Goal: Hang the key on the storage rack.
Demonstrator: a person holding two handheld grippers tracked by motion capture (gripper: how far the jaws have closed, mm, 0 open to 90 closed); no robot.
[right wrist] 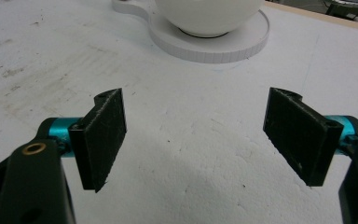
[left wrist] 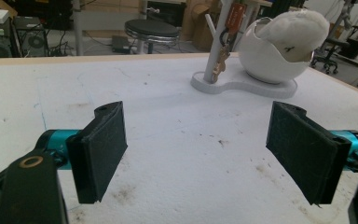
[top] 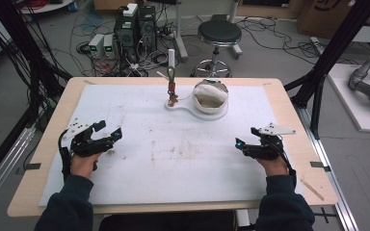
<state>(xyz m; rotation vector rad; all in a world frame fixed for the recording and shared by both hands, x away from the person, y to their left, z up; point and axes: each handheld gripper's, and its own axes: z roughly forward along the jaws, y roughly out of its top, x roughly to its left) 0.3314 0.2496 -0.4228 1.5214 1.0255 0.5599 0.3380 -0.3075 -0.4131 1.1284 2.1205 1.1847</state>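
From above, we see the left gripper point(top: 107, 132) and the right gripper point(top: 244, 139) resting low over the white mat point(top: 139, 159), well apart, each held in a hand near the table's front. Ahead of both, between them and nearer the far edge, sits a white stand point(top: 183, 107) with a bowl point(top: 211, 98) and a post point(top: 171, 72) hung with keys point(top: 172, 94).

In the left gripper view, our jaws stand wide apart with nothing between them. The stand point(left wrist: 242, 84) lies ahead and to the right; a cloth point(left wrist: 293, 35) fills the bowl point(left wrist: 265, 60), and the keys point(left wrist: 221, 60) hang from the post point(left wrist: 219, 42).

In the right gripper view, the jaws are likewise spread wide and empty. The bowl point(right wrist: 205, 14) on its stand point(right wrist: 214, 44) lies straight ahead, apart from the jaws.
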